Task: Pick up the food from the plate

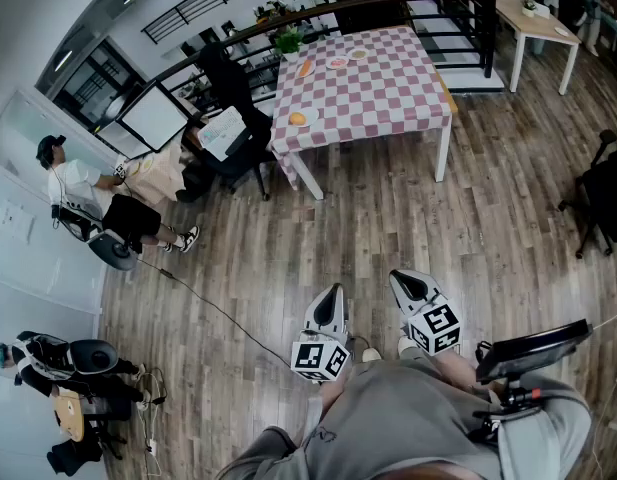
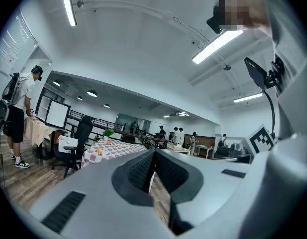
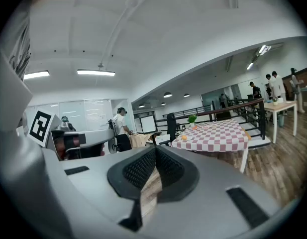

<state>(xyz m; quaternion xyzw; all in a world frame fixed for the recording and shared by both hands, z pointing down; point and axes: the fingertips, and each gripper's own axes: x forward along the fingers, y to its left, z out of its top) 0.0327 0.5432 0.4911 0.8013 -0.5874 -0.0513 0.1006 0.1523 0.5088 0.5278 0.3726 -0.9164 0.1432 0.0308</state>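
Observation:
A table with a pink-and-white checked cloth stands far ahead across the wooden floor. On its near left corner is a white plate with a round orange piece of food; the same food is small in both gripper views. More plates and an orange item lie near the far edge. My left gripper and right gripper are held close to my body, far from the table. Both are shut with nothing between the jaws.
A black office chair stands at the table's left side, with a potted plant on the table behind it. People are at the left wall. A cable runs over the floor. Another black chair is at the right, a white desk beyond.

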